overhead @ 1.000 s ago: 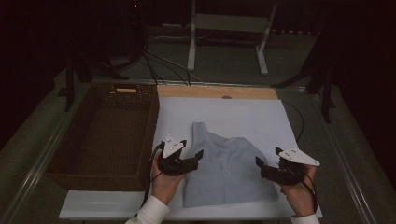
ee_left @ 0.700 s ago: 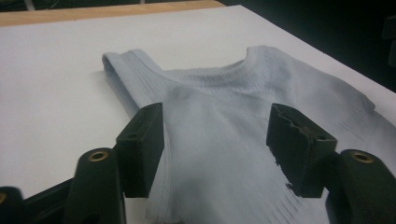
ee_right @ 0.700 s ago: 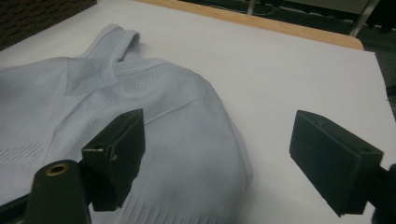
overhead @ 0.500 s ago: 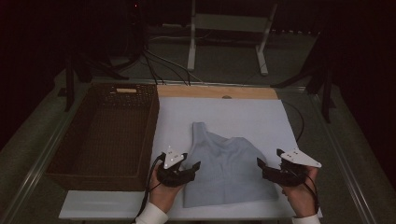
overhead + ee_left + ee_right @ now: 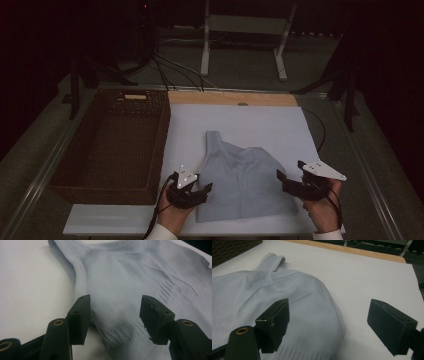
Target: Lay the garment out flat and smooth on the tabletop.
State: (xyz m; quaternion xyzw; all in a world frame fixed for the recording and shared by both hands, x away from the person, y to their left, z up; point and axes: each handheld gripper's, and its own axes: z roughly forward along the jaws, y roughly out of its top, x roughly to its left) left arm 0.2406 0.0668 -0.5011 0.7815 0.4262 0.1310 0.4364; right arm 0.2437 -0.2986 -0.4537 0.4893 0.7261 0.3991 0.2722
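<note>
Dim surroundings frame a white-covered counter (image 5: 260, 125) where a pale blue ribbed knit top (image 5: 242, 175) lies flat between both claws, the left claw (image 5: 200, 192), jaws just narrowing yet apart, straddling its near-left edge, while the right claw (image 5: 285, 181) waits open beside the opposite hem.

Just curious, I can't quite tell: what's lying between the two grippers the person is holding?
A pale blue top lies flat on the white board in the high view, spanning the stretch from the left gripper to the right gripper.
</note>
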